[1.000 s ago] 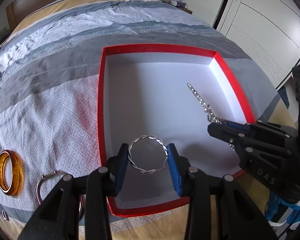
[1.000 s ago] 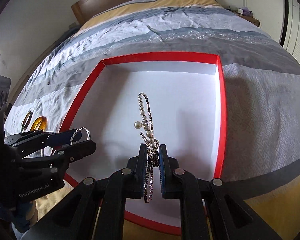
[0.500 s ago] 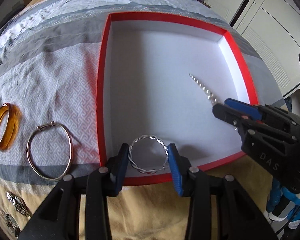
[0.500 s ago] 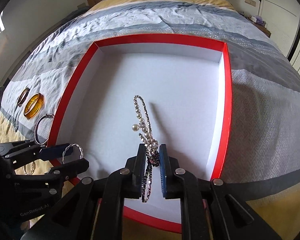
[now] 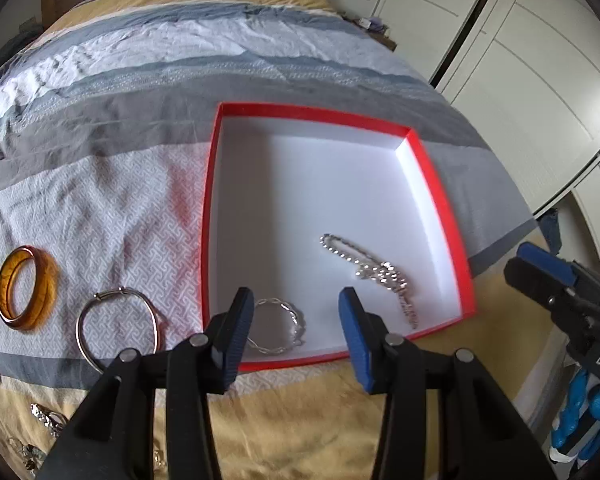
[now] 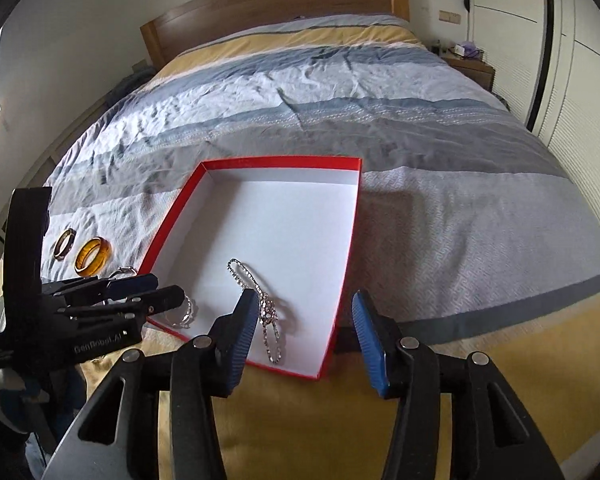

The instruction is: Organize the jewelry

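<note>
The left gripper (image 5: 296,322) and the right gripper (image 6: 306,330) are both standing wide apart, holding nothing. Beyond them, a twisted silver bangle (image 5: 278,328) and a sparkling rhinestone chain (image 5: 370,270) are lying inside the shallow red-rimmed white box (image 5: 440,200). An amber resin bangle (image 5: 26,288) is resting on the striped bedspread (image 5: 100,200), left of the box.

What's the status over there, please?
Left gripper and right gripper open, empty. Twisted silver bangle and beaded rhinestone chain lie inside red-rimmed white box. Nothing blocking.
</note>
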The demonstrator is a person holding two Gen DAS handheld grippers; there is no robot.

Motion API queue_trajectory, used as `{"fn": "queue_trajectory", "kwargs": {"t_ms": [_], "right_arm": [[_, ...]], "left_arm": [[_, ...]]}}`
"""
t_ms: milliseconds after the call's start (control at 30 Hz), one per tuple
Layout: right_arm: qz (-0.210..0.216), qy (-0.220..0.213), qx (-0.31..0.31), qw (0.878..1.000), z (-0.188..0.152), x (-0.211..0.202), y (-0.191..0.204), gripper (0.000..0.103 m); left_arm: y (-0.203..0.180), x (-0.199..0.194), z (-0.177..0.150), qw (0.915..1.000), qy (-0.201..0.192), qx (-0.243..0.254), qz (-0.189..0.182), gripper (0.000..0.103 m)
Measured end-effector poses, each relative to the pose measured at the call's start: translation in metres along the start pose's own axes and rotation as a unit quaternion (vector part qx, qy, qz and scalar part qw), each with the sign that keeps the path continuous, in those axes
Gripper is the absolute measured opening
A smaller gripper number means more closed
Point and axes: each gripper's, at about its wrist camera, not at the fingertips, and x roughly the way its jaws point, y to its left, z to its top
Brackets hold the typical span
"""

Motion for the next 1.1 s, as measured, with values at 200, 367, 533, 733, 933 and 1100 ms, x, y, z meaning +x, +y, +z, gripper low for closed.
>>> {"fn": "queue_trajectory", "kwargs": {"t_ms": [200,367,533,733,933,1100], "right_arm": [[0.012,-0.033,-0.010,0.999,-0.013,-0.063,0.024,0.049],[0.048,-0.060,-0.027,0.997,-0.029,-0.103,0.069,0.049],[0.078,-0.074,-0.045,0.993,-0.052,-0.133,0.123,0.049],[0.102,-0.066,-0.068,0.990,-0.082,-0.150,0.176,0.049],[0.111,-0.024,-0.085,0.990,-0.103,-0.125,0.203,0.049],[0.117,0.017,-0.101,0.988,-0.109,-0.080,0.213,0.049]], "left_arm": [[0.023,-0.115,-0.010,0.9965,-0.039,0.068,0.028,0.043],[0.075,-0.214,-0.051,0.9885,-0.075,0.077,0.107,0.043],[0.127,-0.274,-0.109,0.9852,-0.082,0.041,0.145,0.043],[0.162,-0.290,-0.175,0.9860,-0.091,-0.005,0.139,0.043],[0.175,-0.243,-0.205,0.9903,-0.062,-0.047,0.115,0.046],[0.182,-0.196,-0.208,0.9925,-0.038,-0.071,0.093,0.054]]}}
